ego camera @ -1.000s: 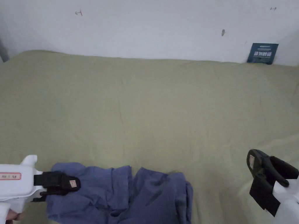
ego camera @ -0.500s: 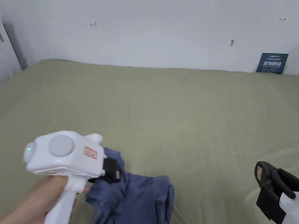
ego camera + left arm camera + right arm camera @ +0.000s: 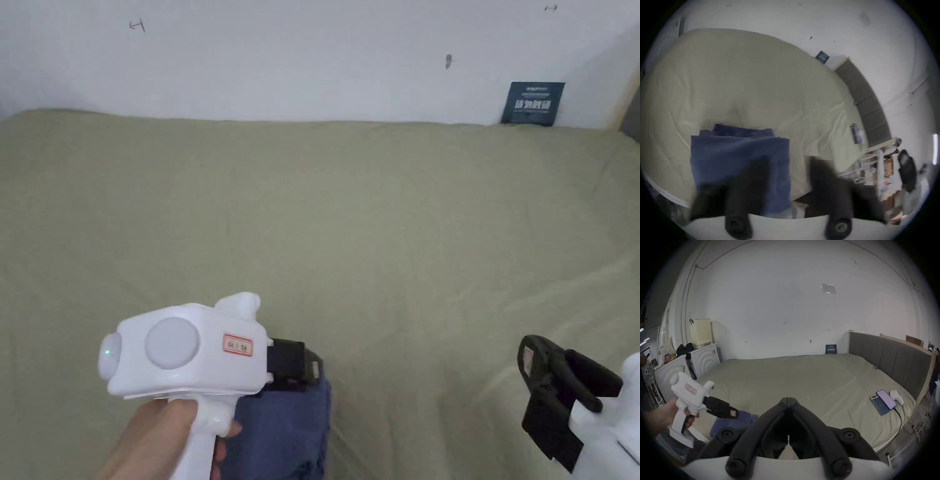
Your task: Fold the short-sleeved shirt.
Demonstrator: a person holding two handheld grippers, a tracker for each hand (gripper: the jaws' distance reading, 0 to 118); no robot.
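Observation:
A blue short-sleeved shirt (image 3: 287, 431) lies as a narrow folded bundle on the near edge of the olive bed (image 3: 375, 219). In the left gripper view the shirt (image 3: 737, 151) shows as a flat rectangle with stacked layers. My left gripper (image 3: 312, 372) hovers at the shirt's far right corner. Its jaws stand apart in its own blurred view (image 3: 787, 160), with one jaw over the fabric and the other over the bed. From the right gripper view, the left gripper (image 3: 733, 413) sits just above the shirt (image 3: 743, 418). My right gripper (image 3: 788, 400) is shut and empty, off to the right (image 3: 531, 359).
Two phones (image 3: 881, 402) and a white controller (image 3: 896, 397) lie near the grey headboard (image 3: 890, 360) at the bed's right end. A blue sign (image 3: 532, 103) leans on the far wall. White cabinets (image 3: 703, 360) stand beyond the bed's left end.
My left gripper swept from the shirt's left end rightward and upward, drawing the fabric over itself. The spread, crumpled shirt is now a narrow bundle. The right gripper stayed in place.

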